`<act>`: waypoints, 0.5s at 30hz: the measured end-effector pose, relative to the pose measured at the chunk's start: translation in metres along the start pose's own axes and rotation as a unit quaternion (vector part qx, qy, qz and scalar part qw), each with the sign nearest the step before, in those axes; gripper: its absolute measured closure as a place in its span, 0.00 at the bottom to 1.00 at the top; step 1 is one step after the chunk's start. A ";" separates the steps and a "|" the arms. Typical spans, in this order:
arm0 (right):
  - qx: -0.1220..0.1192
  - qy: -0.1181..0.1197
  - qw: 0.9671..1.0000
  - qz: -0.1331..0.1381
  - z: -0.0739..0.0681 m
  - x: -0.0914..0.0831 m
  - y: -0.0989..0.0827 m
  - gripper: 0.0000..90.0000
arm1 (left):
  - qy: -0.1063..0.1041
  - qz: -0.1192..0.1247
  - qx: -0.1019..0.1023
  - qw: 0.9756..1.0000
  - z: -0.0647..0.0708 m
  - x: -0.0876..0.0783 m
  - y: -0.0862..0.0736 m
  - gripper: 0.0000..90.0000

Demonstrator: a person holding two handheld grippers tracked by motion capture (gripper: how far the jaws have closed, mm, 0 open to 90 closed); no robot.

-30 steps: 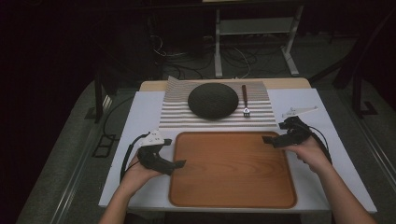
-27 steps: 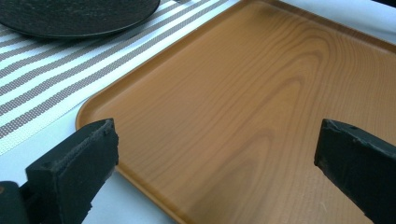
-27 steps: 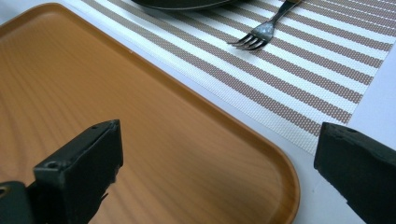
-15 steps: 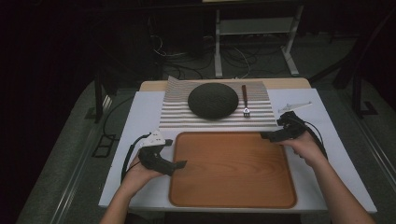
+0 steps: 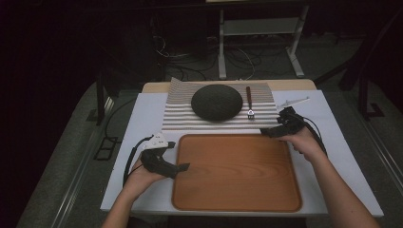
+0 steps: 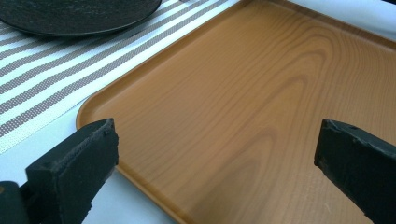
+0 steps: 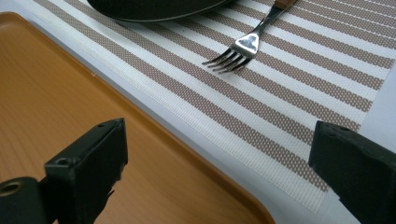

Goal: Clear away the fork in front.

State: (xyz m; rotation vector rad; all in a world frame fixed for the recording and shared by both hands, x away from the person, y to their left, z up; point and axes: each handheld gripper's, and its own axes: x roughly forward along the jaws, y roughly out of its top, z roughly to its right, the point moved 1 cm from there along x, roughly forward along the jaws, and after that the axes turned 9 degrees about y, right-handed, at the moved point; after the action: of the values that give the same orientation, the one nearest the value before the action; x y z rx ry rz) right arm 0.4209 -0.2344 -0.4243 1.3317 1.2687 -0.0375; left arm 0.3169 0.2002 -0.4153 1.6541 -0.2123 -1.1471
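A wooden tray [image 5: 236, 171] lies at the middle of the white table. Behind it a striped placemat [image 5: 180, 114] carries a dark round plate [image 5: 216, 102] and a fork [image 5: 249, 102] with a brown handle to the plate's right. My left gripper [image 5: 183, 167] is open over the tray's left edge; its view shows the jaws wide apart above the tray [image 6: 243, 107] with nothing between them. My right gripper [image 5: 266, 133] is open at the tray's far right corner, its jaws [image 7: 219, 135] spread over the placemat's edge [image 7: 280, 102], short of the fork [image 7: 238, 49].
A small white tool [image 5: 294, 100] lies on the table at the back right. Beyond the table stand a white metal frame [image 5: 256, 28] and loose cables on the dark floor. Bare table surface [image 5: 142, 114] flanks the tray on both sides.
My right gripper has shifted a little to the left and away, toward the placemat's near right corner. The left gripper has stayed put.
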 end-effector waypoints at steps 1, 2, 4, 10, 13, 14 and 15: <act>-0.001 0.001 1.000 -0.001 0.000 0.001 0.002 0.06 | 0.000 -0.001 0.001 1.000 0.000 0.000 0.000 0.00; -0.002 0.001 1.000 -0.002 0.000 0.002 0.004 0.06 | -0.001 -0.001 0.001 1.000 0.000 0.000 0.000 0.00; 0.000 0.000 1.000 -0.003 0.000 0.004 0.009 0.07 | -0.001 0.000 0.001 1.000 0.000 0.000 0.000 0.00; -0.001 -0.006 1.000 -0.004 0.001 0.009 0.022 0.14 | 0.000 0.002 -0.003 1.000 -0.001 0.000 0.000 0.00; -0.001 -0.012 1.000 -0.008 0.003 0.015 0.032 0.18 | 0.002 0.003 -0.003 1.000 -0.002 -0.001 0.000 0.00; -0.001 -0.014 1.000 -0.010 0.003 0.016 0.035 0.19 | 0.002 0.003 -0.003 1.000 -0.002 -0.001 0.000 0.00; 0.000 -0.016 1.000 -0.012 0.004 0.018 0.037 0.22 | 0.001 0.003 -0.002 1.000 -0.001 -0.001 0.000 0.00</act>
State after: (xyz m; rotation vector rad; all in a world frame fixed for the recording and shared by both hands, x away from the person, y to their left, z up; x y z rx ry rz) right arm 0.4549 -0.2138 -0.4126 1.3107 1.2569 -0.0757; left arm 0.3177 0.2016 -0.4146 1.6496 -0.2124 -1.1398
